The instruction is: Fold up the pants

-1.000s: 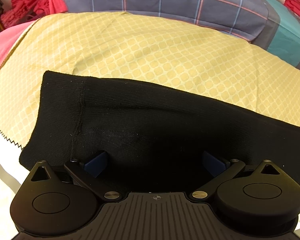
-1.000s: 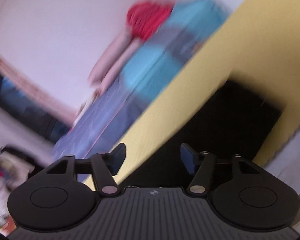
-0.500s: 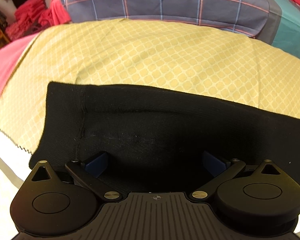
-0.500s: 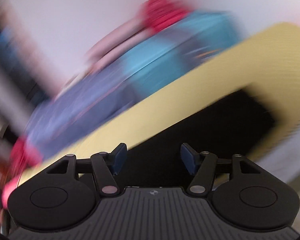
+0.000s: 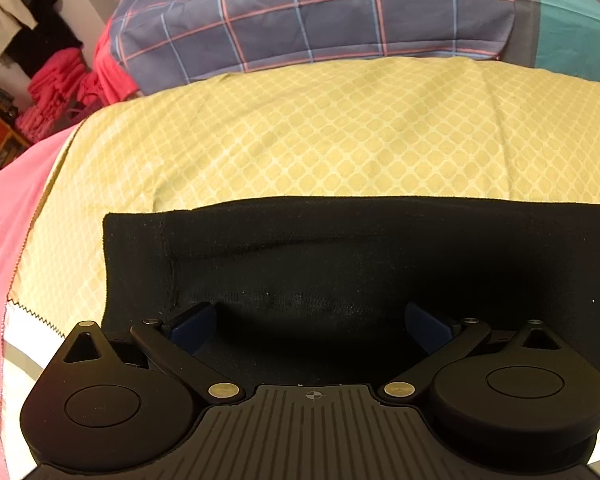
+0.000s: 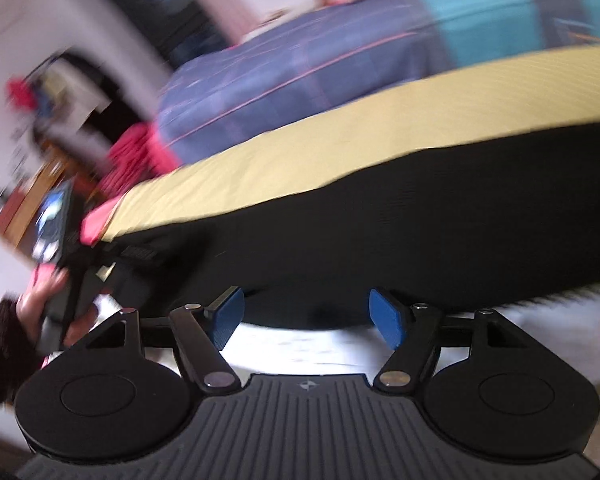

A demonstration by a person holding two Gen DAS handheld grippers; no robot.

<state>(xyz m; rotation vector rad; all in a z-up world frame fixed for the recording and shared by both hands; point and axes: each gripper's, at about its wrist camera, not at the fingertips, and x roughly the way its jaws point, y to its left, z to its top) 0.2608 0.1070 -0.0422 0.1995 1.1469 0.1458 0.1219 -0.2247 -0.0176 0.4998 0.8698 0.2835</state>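
Two grippers, fingers spread, over black pants on a yellow cloth.
Left gripper above the fabric; right gripper at its near edge, gripping nothing.

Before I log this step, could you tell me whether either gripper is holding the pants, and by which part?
Nothing is held. The left gripper is open over the black pants, and the right gripper is open at their near edge.

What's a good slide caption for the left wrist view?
Open left gripper over black pants laid flat on a yellow patterned cloth.
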